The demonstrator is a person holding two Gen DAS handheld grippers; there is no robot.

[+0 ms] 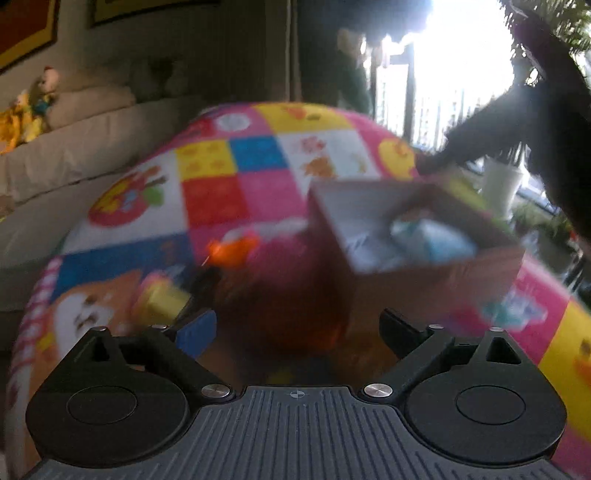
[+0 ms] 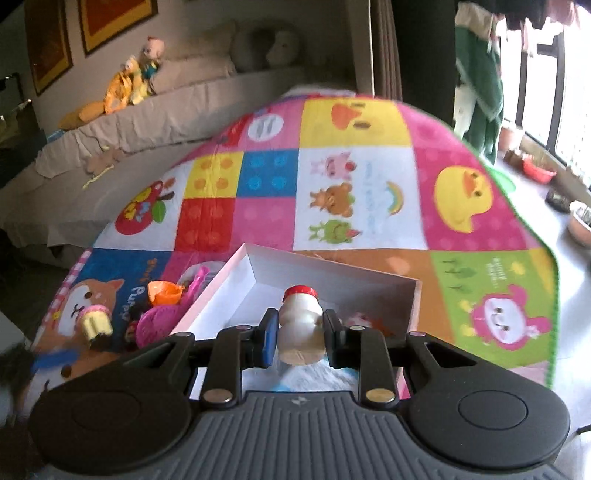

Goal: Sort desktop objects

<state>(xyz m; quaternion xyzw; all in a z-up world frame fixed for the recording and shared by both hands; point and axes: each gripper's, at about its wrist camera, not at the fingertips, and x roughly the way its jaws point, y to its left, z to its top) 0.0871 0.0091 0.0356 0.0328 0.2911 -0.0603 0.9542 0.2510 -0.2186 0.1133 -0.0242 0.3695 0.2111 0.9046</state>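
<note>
Right gripper (image 2: 300, 334) pinches a small yogurt-drink bottle (image 2: 299, 325) at its waist above the cardboard box (image 2: 236, 291); probably light, stiff, slippery plastic. Left gripper (image 1: 297, 328) gapes empty.

Home, living room or bedroom. Beige sofa (image 2: 122, 114) ran along the wall with cushions (image 2: 207, 44) and a stuffed doll (image 2: 147, 62) on it. Framed pictures (image 2: 110, 22) hung above. A patchwork children's cartoon blanket (image 2: 354, 192) with ducks, frogs and a puppy covered the worktop. Bright window with railing (image 2: 569, 110) at right, potted plants (image 1: 502, 184) beside it, green garment (image 2: 480, 92) hanging near the curtain (image 2: 384, 48).
</note>
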